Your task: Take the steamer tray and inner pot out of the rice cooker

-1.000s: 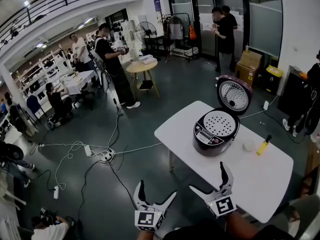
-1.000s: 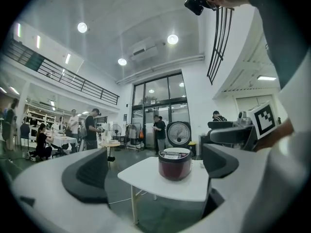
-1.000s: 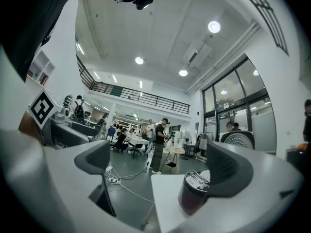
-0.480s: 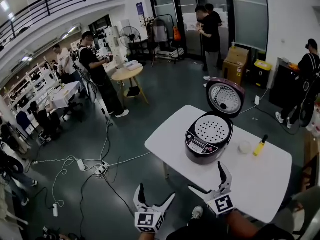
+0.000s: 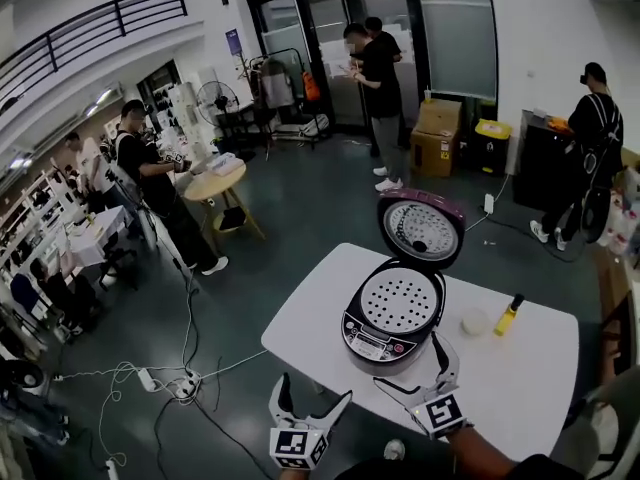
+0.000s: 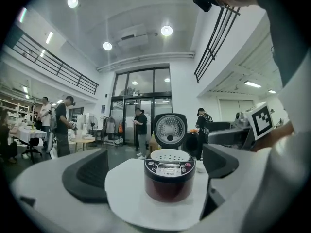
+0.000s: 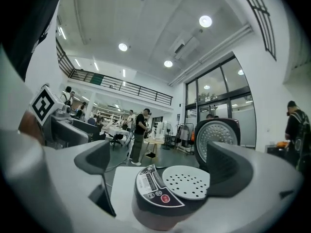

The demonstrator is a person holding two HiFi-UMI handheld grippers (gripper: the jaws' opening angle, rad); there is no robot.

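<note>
A dark maroon rice cooker (image 5: 392, 320) stands on the white table (image 5: 520, 368) with its lid (image 5: 423, 231) tipped up at the back. The white perforated steamer tray (image 5: 399, 300) sits in its mouth and hides the inner pot. My right gripper (image 5: 412, 364) is open just in front of the cooker, at its near right; in the right gripper view the cooker (image 7: 165, 198) and tray (image 7: 185, 181) lie close between the jaws. My left gripper (image 5: 312, 396) is open, lower left, short of the table edge; its view has the cooker (image 6: 169, 179) ahead.
A small white dish (image 5: 474, 321) and a yellow bottle (image 5: 508, 316) lie on the table right of the cooker. Cables and a power strip (image 5: 186, 384) trail over the floor at left. People stand around a round table (image 5: 212, 181) and by the glass doors.
The view has closed in on the table, so the cooker now sits nearer and more central. My right gripper is now right at the cooker's front; both stay open.
</note>
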